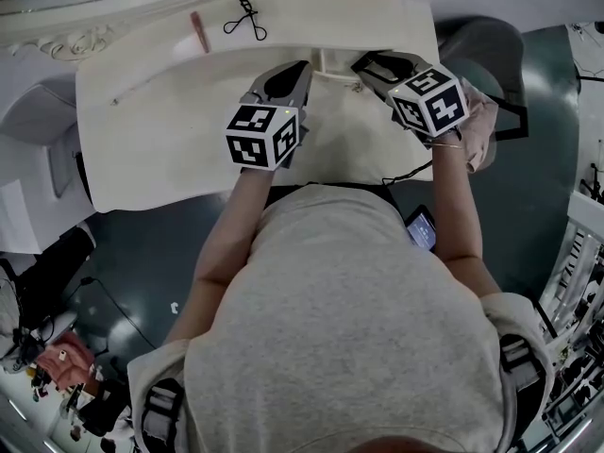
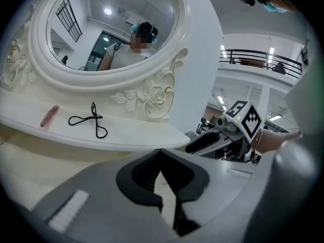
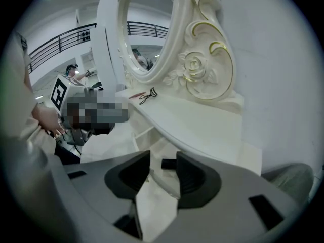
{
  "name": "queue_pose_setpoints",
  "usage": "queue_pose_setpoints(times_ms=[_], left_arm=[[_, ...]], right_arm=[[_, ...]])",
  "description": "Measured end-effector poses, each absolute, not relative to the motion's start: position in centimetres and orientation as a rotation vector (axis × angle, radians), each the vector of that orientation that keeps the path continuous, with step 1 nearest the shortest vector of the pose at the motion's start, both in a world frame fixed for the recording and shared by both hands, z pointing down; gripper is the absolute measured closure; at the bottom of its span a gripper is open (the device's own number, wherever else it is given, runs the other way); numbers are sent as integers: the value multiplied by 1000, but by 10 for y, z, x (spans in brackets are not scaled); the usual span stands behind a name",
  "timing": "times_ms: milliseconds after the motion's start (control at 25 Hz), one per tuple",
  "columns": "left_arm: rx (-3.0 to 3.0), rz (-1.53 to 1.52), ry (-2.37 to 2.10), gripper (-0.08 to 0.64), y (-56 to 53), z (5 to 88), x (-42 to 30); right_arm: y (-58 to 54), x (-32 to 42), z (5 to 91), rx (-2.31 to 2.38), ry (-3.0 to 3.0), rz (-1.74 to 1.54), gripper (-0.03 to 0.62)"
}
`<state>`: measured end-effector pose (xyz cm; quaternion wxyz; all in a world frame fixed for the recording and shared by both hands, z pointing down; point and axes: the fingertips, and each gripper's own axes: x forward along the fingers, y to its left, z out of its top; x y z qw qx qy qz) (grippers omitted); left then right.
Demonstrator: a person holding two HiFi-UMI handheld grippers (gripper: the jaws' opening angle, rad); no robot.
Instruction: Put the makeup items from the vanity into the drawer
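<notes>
A black eyelash curler (image 1: pixel 245 17) (image 2: pixel 91 121) (image 3: pixel 148 97) and a pink tube (image 1: pixel 199 31) (image 2: pixel 49 116) lie on the white vanity top (image 1: pixel 359 12), left of centre. Below its curved front edge the drawer (image 1: pixel 170 149) stands pulled out, pale inside, with a thin stick (image 1: pixel 142 91) at its left. Both grippers hover over the drawer's middle, side by side and pointing at the vanity. My left gripper (image 1: pixel 304 64) (image 2: pixel 161 156) is shut, tips touching, with nothing in it. My right gripper (image 1: pixel 363 62) (image 3: pixel 163 168) is open, with only the drawer's pale inside showing through the gap.
An oval mirror in a carved white frame (image 2: pixel 152 92) rises behind the vanity top. A grey chair (image 1: pixel 481 45) stands to the right and a phone (image 1: pixel 422 227) shows by my right forearm. White furniture (image 1: pixel 38 111) and floor clutter sit at the left.
</notes>
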<state>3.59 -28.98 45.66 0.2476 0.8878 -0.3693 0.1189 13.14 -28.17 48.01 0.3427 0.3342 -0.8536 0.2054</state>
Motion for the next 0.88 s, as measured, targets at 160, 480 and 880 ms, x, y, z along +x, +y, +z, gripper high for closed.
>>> queue_pose_setpoints(times_ms=[160,480,880], left_arm=[[2422,331,-1009,551,-283,453,32],[2446,317,-999,551,-271,445,34],[2453,281,-1001,551,-262,437,27]], right_arm=[[-274,128,477,841,-2225,521,454],[-254,120,456,788,-2288,487,456],[-226,94,434,662,-2373,347,553]])
